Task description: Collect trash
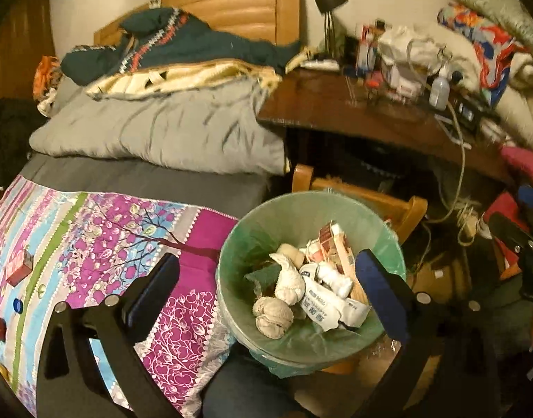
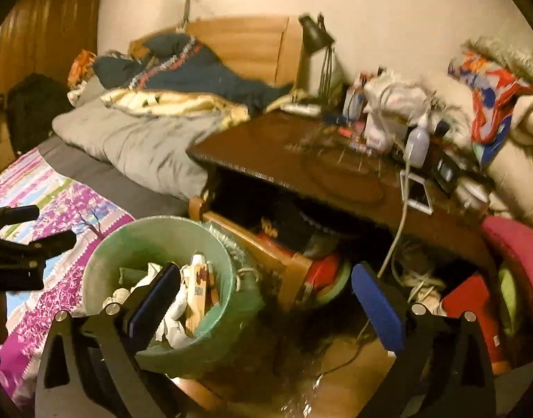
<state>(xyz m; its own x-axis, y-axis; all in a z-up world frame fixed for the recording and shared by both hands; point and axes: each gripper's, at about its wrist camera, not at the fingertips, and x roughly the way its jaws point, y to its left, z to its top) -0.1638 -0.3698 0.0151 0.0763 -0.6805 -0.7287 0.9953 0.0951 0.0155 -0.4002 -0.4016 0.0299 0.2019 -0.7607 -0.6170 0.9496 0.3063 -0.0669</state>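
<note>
Both grippers, left gripper [image 1: 266, 289] and right gripper [image 2: 266, 299], gape empty above the bin [image 1: 231, 264]; next, reach for the red box [image 1: 20, 266] near the bedspread's [image 1: 196, 313] left edge.

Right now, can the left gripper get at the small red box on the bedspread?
Probably yes. The left gripper is open and empty, and the red box lies exposed on the bedspread with nothing over it.

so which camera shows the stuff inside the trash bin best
The left wrist view: the trash bin sits between the open tongs, contents visible. In the right wrist view, one finger covers part of the contents.
</note>
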